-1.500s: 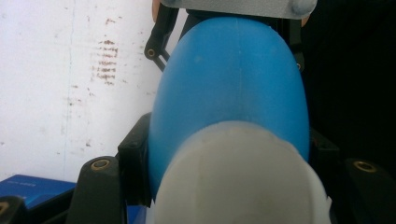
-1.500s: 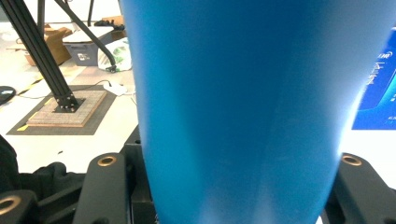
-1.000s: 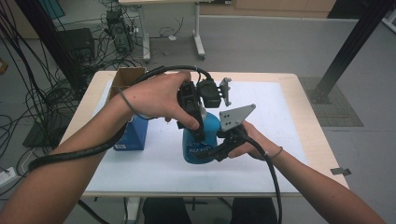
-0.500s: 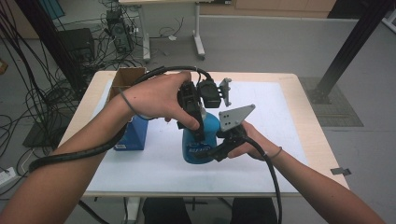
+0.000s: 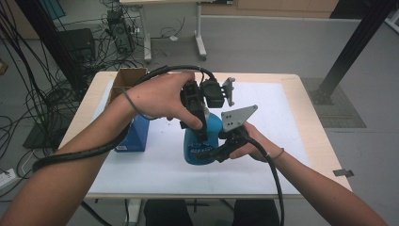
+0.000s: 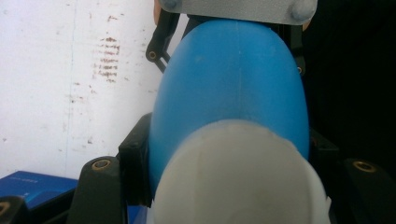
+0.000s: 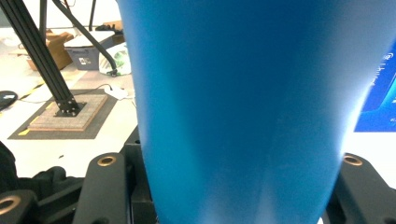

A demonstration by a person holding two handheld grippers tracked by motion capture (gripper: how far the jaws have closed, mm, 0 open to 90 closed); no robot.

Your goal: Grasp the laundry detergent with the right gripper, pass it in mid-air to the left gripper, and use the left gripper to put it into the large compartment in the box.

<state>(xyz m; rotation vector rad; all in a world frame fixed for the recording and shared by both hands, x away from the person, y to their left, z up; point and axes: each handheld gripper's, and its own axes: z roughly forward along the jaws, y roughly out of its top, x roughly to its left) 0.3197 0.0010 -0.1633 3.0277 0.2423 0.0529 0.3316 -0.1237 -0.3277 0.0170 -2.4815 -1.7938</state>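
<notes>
Blue bottle [image 5: 203,141] upright at centre of my desk [image 5: 291,117], long axis vertical. My left gripper [image 5: 197,123] comes from above, clamped on white cap [image 6: 238,177]. My right gripper [image 5: 217,149] comes from bottle's right, clamped on lower body. Both at bottle, left nearer cap. Blue box [image 5: 134,134] just left of bottle, cardboard box [image 5: 127,80] beyond it; neither blocks cap.

we see even, soft indoor light in the high view, with faint shadows. in both gripper views the blue bottle [image 7: 243,107] is close and blurred, and the white sheet [image 6: 56,84] looks washed out.
</notes>
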